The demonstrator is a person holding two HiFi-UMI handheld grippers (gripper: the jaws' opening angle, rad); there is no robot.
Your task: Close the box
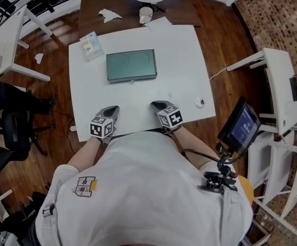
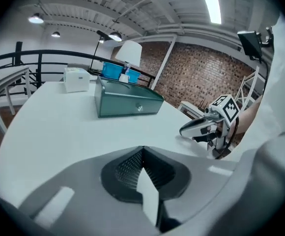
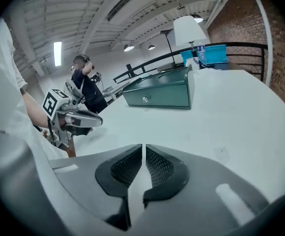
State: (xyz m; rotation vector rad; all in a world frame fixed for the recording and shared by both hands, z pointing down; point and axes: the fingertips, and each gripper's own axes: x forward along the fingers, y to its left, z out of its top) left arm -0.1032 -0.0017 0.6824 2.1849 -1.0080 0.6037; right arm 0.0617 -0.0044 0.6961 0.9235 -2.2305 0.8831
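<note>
A dark green box lies on the white table, its lid down flat. In the left gripper view the green box shows its front face with a small clasp; the right gripper view shows the same box from the other side. My left gripper rests near the table's front edge, shut and holding nothing. My right gripper sits beside it, also shut and holding nothing. Both are well short of the box.
A small white carton lies left of the box. A small round ring-like object sits at the table's right. A cup and crumpled paper are on the brown table behind. White stands flank both sides.
</note>
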